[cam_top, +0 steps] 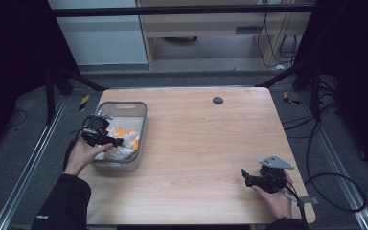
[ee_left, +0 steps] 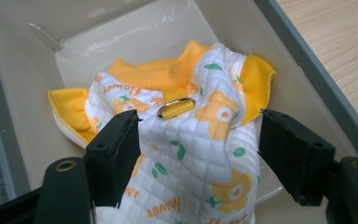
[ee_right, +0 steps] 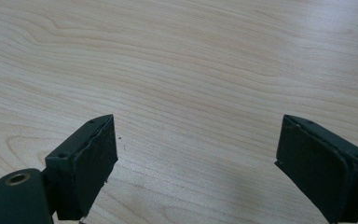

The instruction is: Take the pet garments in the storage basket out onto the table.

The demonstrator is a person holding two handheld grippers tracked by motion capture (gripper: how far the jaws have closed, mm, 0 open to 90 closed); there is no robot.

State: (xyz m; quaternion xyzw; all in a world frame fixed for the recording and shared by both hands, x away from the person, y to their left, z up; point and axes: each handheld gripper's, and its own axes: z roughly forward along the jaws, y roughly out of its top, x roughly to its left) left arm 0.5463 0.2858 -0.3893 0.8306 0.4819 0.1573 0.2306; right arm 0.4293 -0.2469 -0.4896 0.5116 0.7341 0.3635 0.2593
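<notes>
Half of the quilted flower garment (ee_left: 191,154) runs out of the frame below the left tongs (ee_left: 198,149), whose wide jaws straddle it inside the grey bin (ee_left: 307,70). Right tongs (ee_right: 196,158) gape wide over bare worktop (ee_right: 177,56).

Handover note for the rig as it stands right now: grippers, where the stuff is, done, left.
Left gripper: down in the grey bin, jaws apart on either side of the quilted white-and-yellow flower garment; the pads do not look clamped on it yet.
Right gripper: open, nothing between the jaws, held low over bare wooden table at the near right.
Things: the garment lies crumpled in the bin at the table's left, metal ring on top.
Done: left gripper lined up on the cloth.
Left: probably close on the cloth and lift it out; right gripper is free to help.
</notes>
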